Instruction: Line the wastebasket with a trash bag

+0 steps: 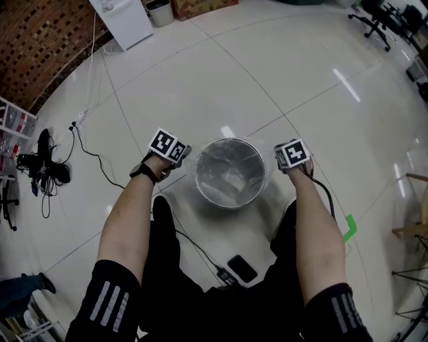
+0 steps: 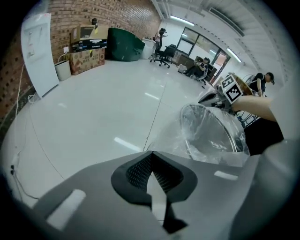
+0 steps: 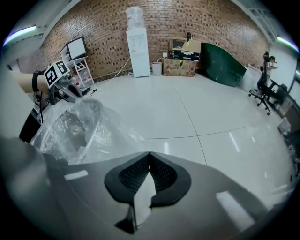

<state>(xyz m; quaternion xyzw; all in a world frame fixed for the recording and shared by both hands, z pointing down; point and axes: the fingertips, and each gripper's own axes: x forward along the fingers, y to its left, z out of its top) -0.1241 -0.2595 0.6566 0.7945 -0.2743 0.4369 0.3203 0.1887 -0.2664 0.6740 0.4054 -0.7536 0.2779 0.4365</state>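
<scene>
A round metal wastebasket (image 1: 198,179) stands on the white floor between my knees, with a clear trash bag (image 1: 231,175) inside it and draped over its rim. My left gripper (image 1: 182,159) sits at the rim's left side and my right gripper (image 1: 280,161) at its right side. In the left gripper view the bag film (image 2: 171,138) runs from the basket (image 2: 213,136) down into the closed tips of the left gripper (image 2: 151,152). The right gripper view shows the same: film (image 3: 110,136) leading into the closed tips of the right gripper (image 3: 149,153).
A black phone (image 1: 242,268) and a cable (image 1: 200,250) lie on the floor just in front of the basket. A green tape mark (image 1: 349,227) is at the right. Cables and gear (image 1: 43,167) sit at the left, a white water dispenser (image 1: 124,20) far back.
</scene>
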